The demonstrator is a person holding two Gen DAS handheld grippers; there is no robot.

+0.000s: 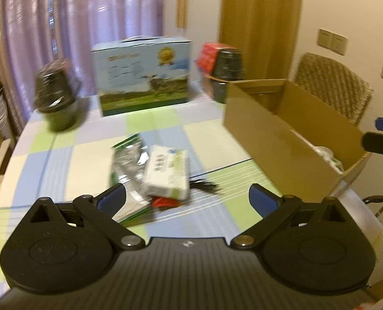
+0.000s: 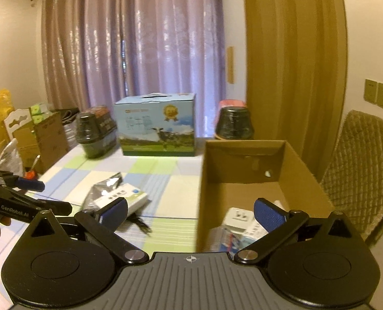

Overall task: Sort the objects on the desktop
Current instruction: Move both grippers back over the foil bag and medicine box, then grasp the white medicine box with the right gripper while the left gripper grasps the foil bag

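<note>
One legible mark: "GenRobot.AI" on left tool [image 2: 40,196].

A white tissue pack [image 1: 166,174] lies mid-frame, overlapping a silver foil pouch [image 1: 125,161]. The open cardboard box [image 1: 276,139] at right holds a white plug adapter [image 2: 236,218].

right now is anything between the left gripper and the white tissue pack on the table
Nothing visible blocks it. The open left gripper points straight at the white rectangular tissue pack, which lies on a silver foil pouch; the brown cardboard box stands off to the right.
</note>
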